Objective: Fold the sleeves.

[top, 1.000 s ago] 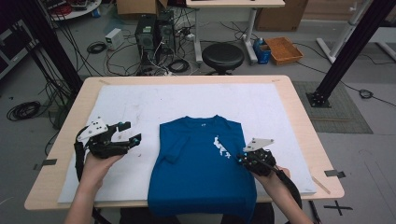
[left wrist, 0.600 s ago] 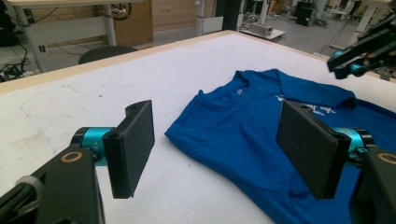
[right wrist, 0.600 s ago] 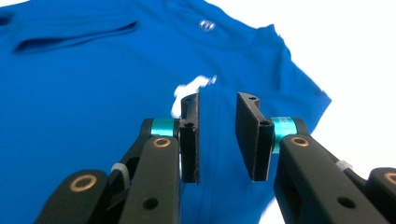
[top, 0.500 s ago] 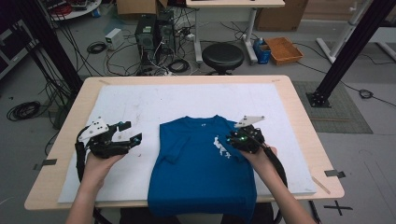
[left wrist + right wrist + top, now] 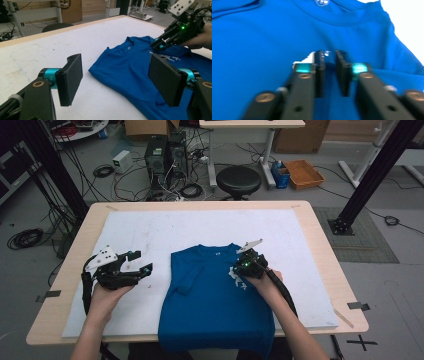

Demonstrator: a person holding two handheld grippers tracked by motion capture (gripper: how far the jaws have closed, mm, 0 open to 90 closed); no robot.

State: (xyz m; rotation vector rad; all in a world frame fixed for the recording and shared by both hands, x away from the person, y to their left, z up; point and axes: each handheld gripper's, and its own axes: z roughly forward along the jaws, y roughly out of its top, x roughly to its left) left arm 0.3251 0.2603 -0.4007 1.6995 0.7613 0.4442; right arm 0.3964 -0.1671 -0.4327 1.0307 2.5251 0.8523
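- The table (image 5: 320, 240) is carrying a white mat, and the blue T-shirt (image 5: 210, 305) is lying flat at its near-middle, hem hanging over the front edge.
- The shirt is looking light, limp and wrinkle-prone — best taken by a pinched fold near shoulder or hem.
- The left gripper (image 5: 141, 263) is hovering spread wide beside it.
- The right gripper (image 5: 238, 268) — jaws just closing, nearly together — is pinching cloth by the white print (image 5: 305, 58).

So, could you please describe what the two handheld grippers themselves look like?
Both are black. The left gripper has two flat rectangular jaws on teal cylindrical mounts, brass-ringed pivots, a pale grey three-cornered plate on top and a black cable looping behind. The right gripper has the same plate, dotted with holes, a lit green lamp and a black cable along the bare forearm.
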